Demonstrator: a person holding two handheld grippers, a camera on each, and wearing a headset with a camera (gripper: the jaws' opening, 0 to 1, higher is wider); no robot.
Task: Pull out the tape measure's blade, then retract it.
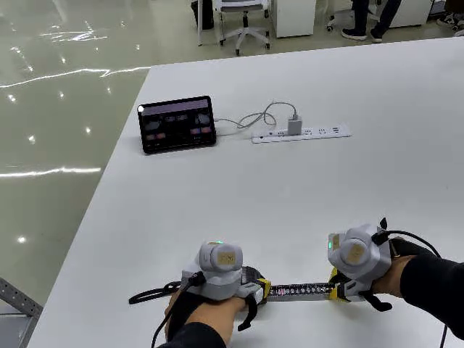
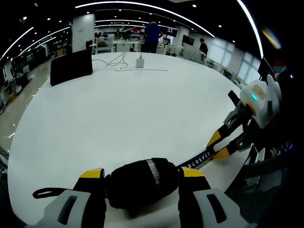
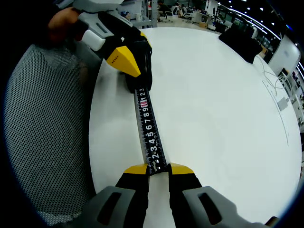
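While the left gripper clamps its yellow-tipped jaws around the black, rounded tape measure case, the right gripper is pressed together on the tip of the black steel blade with white numerals. A short run of blade is out, stretched flat over the white table. All of this sits well apart from the black tablet, down at the table edge nearest the person, with the case nearer the tablet and the blade's tip farther from it. A black wrist strap trails from the case on the side away from the blade. By the look of it the pull-out step is in hand and only partly done, since only the low numerals show. The next move, as it reads, is for the right gripper to draw farther from the case along the blade's line, pinch firm and blade level, while the left holds the case steady. After that comes a controlled feed back, so the blade does not snap home.
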